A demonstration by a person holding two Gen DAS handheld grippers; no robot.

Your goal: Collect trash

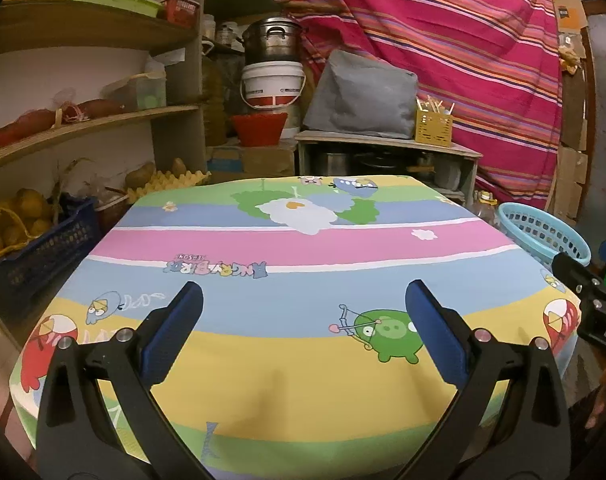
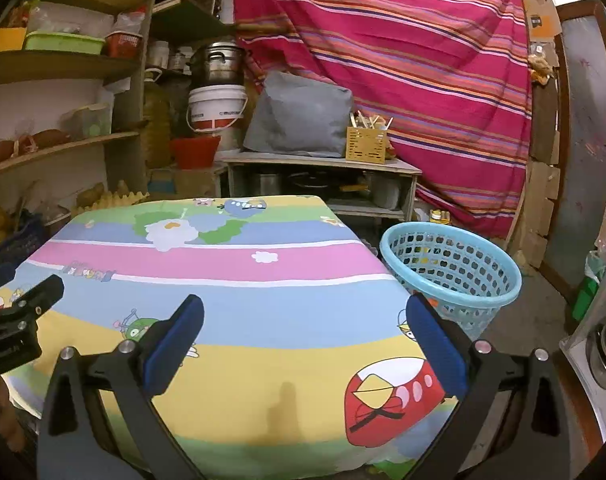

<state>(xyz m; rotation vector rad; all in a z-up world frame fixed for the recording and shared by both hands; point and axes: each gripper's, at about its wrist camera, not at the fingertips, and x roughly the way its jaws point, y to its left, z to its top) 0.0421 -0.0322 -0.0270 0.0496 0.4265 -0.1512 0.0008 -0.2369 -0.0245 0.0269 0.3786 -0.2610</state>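
Observation:
A table with a striped cartoon cloth (image 1: 295, 248) fills both views; I see no loose trash on the cloth (image 2: 223, 268). A light blue perforated basket (image 2: 451, 272) stands on the floor at the table's right side; it also shows in the left wrist view (image 1: 543, 232). My left gripper (image 1: 303, 300) is open and empty above the near part of the table. My right gripper (image 2: 303, 312) is open and empty above the table's near right corner. Each gripper shows at the other view's edge, the right one (image 1: 583, 280) and the left one (image 2: 27, 300).
Wooden shelves (image 1: 83, 124) with boxes and food stand at the left. A blue crate (image 1: 43, 248) with potatoes sits low left. A low cabinet (image 1: 383, 152) with a grey bag, a bucket (image 1: 273, 84) and pots stands behind the table. A striped red curtain (image 2: 403, 60) hangs behind.

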